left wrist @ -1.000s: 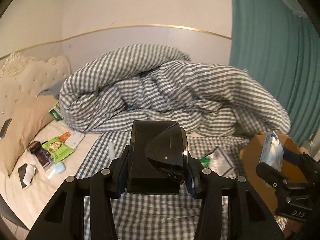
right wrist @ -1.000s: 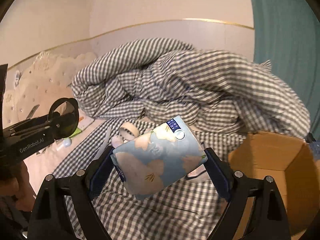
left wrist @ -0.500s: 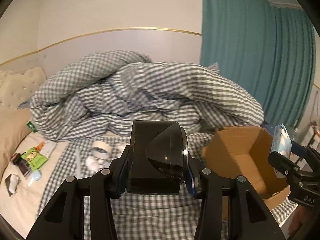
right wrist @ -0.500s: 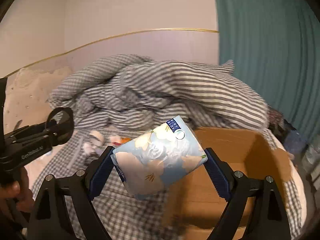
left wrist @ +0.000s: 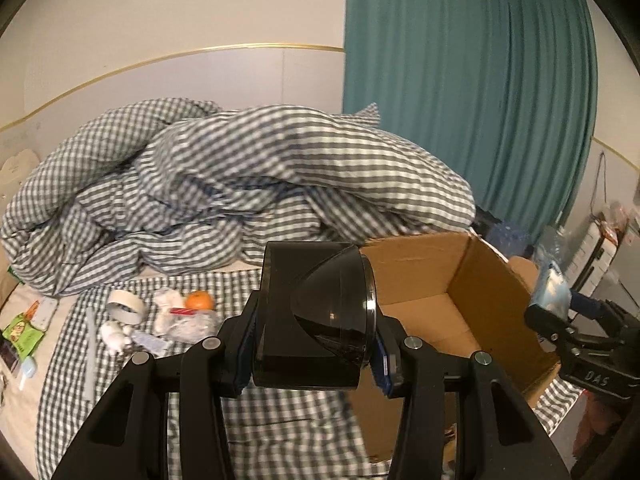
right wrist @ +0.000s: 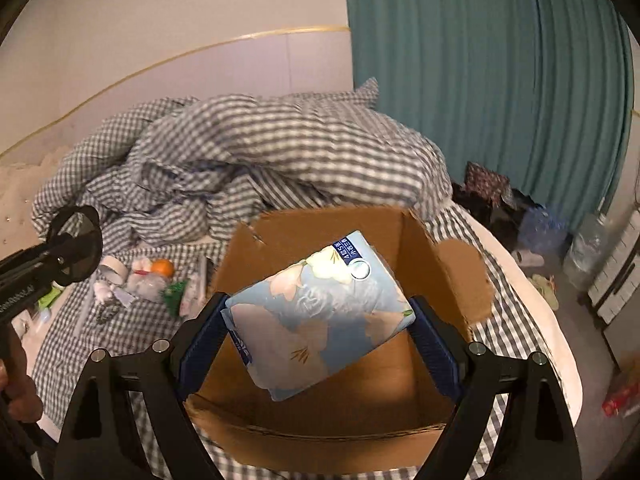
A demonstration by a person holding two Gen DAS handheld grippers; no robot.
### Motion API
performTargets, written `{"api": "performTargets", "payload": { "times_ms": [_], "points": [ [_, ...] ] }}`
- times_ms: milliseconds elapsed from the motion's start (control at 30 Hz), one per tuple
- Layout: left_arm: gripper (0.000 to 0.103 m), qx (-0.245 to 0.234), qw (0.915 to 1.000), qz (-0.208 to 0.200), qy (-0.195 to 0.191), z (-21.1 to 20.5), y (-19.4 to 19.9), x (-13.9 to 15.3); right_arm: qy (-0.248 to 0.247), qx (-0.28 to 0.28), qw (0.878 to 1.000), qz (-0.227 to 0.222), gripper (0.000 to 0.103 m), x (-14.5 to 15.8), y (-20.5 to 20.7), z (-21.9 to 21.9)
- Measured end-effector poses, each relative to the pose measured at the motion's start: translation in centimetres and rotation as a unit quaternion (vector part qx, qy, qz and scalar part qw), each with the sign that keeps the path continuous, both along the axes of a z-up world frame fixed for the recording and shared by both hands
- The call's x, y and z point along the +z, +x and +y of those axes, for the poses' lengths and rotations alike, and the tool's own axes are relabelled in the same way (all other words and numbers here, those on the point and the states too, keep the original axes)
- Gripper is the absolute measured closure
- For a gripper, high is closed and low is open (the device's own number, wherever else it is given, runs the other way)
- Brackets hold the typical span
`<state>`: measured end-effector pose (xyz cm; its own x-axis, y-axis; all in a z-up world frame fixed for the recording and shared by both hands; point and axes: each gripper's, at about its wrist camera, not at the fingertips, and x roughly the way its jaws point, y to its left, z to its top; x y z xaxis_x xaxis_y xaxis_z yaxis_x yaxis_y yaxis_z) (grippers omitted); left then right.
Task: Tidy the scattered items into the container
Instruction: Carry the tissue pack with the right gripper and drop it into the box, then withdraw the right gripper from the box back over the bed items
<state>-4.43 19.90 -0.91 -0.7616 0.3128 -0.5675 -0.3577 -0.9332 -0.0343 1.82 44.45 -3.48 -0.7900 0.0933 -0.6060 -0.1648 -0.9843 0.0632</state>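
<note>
Right wrist view: I am gripping a blue flowered tissue pack (right wrist: 320,316) with my right fingers (right wrist: 430,344) over the open cardboard box (right wrist: 452,280) on the bed. My left fingers (left wrist: 382,360) are clamping a dark plastic cup (left wrist: 316,316). An orange (left wrist: 199,300), tape roll (left wrist: 127,307) and wrappers are lying beside the checked blanket (left wrist: 248,176). "DAS" is showing.

I see the box (right wrist: 440,280) on the bed (left wrist: 280,420), the duvet (left wrist: 260,176) heaped behind it, the clutter (left wrist: 168,320) to its left, and the tissue pack (right wrist: 320,316) over the box.
</note>
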Motion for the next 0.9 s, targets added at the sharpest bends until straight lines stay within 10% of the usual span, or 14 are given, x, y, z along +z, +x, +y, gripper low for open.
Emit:
{"api": "performTargets", "payload": {
  "times_ms": [900],
  "points": [
    [0.055, -0.134, 0.9891, -0.052, -0.029, 14.9, -0.9, -4.6, -0.015, -0.089, 0.995, 0.039, 0.001, -0.9, 2.7, 8.2]
  ]
}}
